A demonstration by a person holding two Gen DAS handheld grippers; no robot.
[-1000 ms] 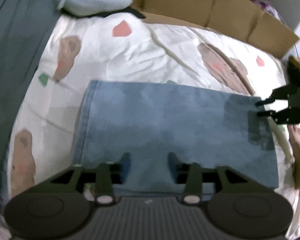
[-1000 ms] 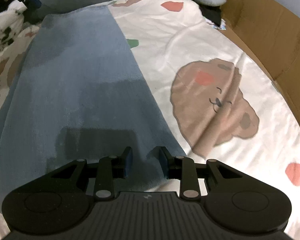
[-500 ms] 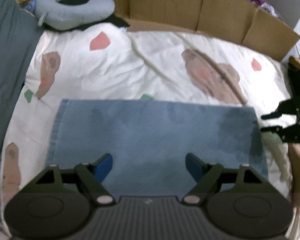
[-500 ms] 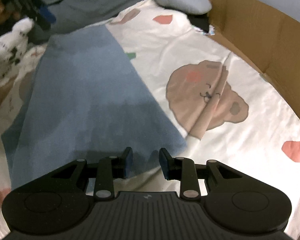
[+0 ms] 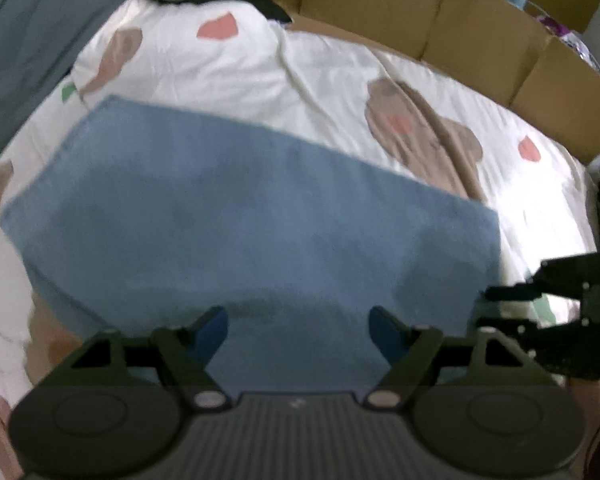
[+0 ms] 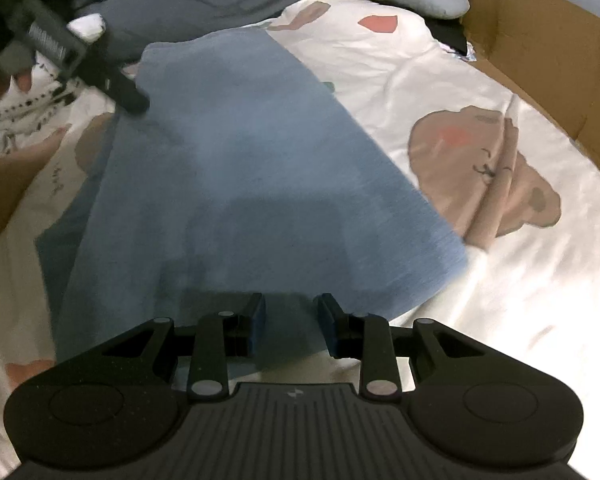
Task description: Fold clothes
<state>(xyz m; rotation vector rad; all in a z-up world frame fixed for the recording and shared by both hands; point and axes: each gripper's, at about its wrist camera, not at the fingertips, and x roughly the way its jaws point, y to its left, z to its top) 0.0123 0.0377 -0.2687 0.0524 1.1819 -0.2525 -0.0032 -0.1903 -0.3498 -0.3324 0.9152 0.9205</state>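
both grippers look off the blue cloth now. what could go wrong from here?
1. The blue cloth shows a lower layer sticking out along its left side, so the fold looks uneven; another fold may worsen that.
2. The bed sheet is wrinkled, and a low grab by the open left gripper could pinch sheet along with cloth.
3. The right gripper sits at the cloth's near edge with its jaws apart; closing there may catch only one layer.

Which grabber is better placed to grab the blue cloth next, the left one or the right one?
Probably the right gripper. Its jaws stand apart right over the near edge of the blue cloth, close to a corner. The left gripper is wide open above the middle of a long side, a poorer spot for folding.
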